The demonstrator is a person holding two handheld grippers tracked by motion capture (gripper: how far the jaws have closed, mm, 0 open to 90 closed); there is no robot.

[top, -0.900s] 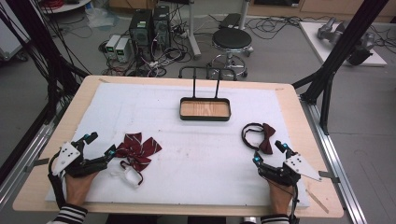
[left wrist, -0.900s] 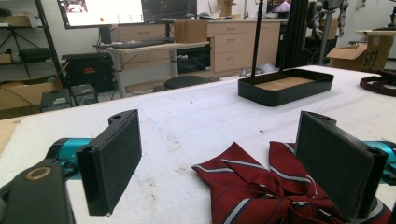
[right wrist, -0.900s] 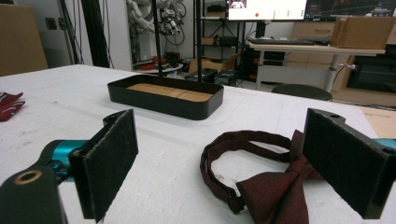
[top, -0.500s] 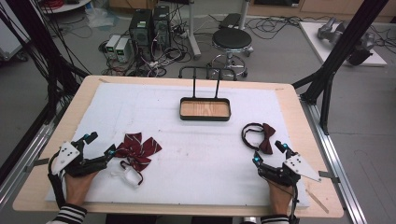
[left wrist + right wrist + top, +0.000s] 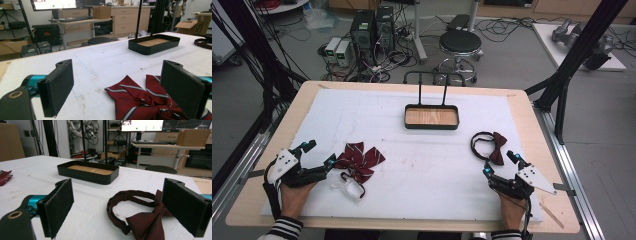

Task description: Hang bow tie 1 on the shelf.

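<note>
No lettering to read on anything on the white padded surface [image 5: 412, 170]; the cardboard box off in the room in the left claw's view carries print too blurred to make out.

Nothing has shifted since the earlier frames: both hands and both bows sit just where they were.

Over at the near left corner, the left claw [image 5: 318, 156] lies low with its jaws spread wide, nothing between the pads. Just beside its tips, touching or nearly so, lies the dark red striped ribbon bow [image 5: 358, 161], flat on the cloth, with a small clear clip [image 5: 346, 188] at its near side.

Centre, toward the far edge, stands the black metal tray with a wooden floor and a tall handle [image 5: 432, 126], well apart from both hands, broad open cloth all around it.

Near the right edge lies the dark maroon bow tie with its looped neck band [image 5: 492, 146]. The right claw [image 5: 499, 164] rests just behind it, jaws wide, holding nothing; in its own view the tie [image 5: 143, 223] lies between the pads [image 5: 60, 206], untouched.
</note>
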